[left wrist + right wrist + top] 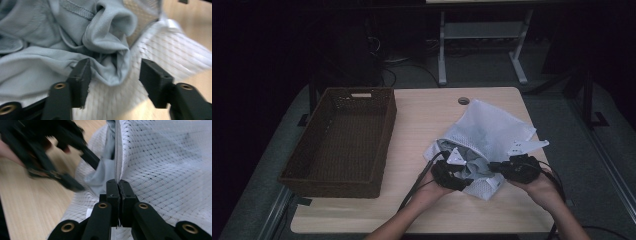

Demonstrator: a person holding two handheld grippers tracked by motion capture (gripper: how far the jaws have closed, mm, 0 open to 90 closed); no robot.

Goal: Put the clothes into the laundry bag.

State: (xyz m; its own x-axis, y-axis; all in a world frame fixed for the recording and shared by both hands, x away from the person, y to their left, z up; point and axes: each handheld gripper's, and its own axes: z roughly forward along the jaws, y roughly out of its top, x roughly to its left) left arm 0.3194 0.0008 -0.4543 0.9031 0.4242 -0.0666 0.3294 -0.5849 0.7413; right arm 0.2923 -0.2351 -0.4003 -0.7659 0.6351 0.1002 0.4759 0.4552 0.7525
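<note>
Wicker basket [343,140] sits at the table's [422,115] left, likely where the laundry goes; mesh laundry bag [492,135] lies at right, mouth toward us. Right gripper [117,185] is clamped tight on the bag's zipper edge [117,157] to pin it — left gripper [113,72], jaws half open and gripping nothing, straddles a fold of grey garment [105,37] in the mouth, set to pull it out.

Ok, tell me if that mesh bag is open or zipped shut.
Open. The mesh bag's mouth gapes toward the person, and grey cloth spills out of it beside the zipper edge.
</note>
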